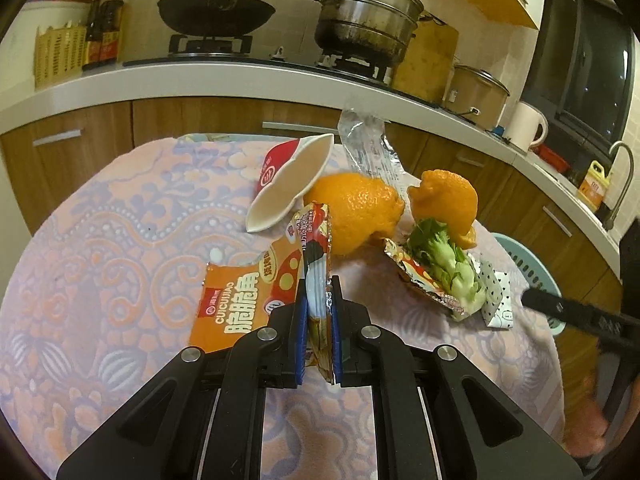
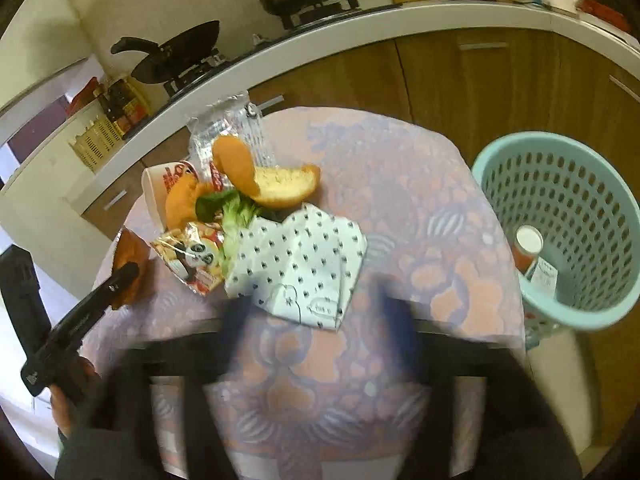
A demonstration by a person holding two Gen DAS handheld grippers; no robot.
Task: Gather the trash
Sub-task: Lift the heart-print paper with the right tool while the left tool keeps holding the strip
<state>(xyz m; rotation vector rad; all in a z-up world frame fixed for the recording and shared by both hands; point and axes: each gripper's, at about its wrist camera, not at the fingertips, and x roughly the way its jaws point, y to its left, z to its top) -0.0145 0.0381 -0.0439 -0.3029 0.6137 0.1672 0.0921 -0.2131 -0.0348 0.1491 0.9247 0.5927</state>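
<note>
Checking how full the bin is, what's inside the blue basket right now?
The blue basket holds a white-lidded container and a small printed carton low against its near wall. That wall hides the floor beneath them.

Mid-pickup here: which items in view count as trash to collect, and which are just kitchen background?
Job items:
- snack wrapper in left gripper
- orange packet
- orange peels
- lettuce scrap
- dotted paper
- crushed cup
- blue basket

Background:
- wok
- steamer pot
- kettle

Bare cloth point(image 2: 400, 184) lies between trash pile point(image 2: 256, 216) and basket point(image 2: 560, 312).
</note>
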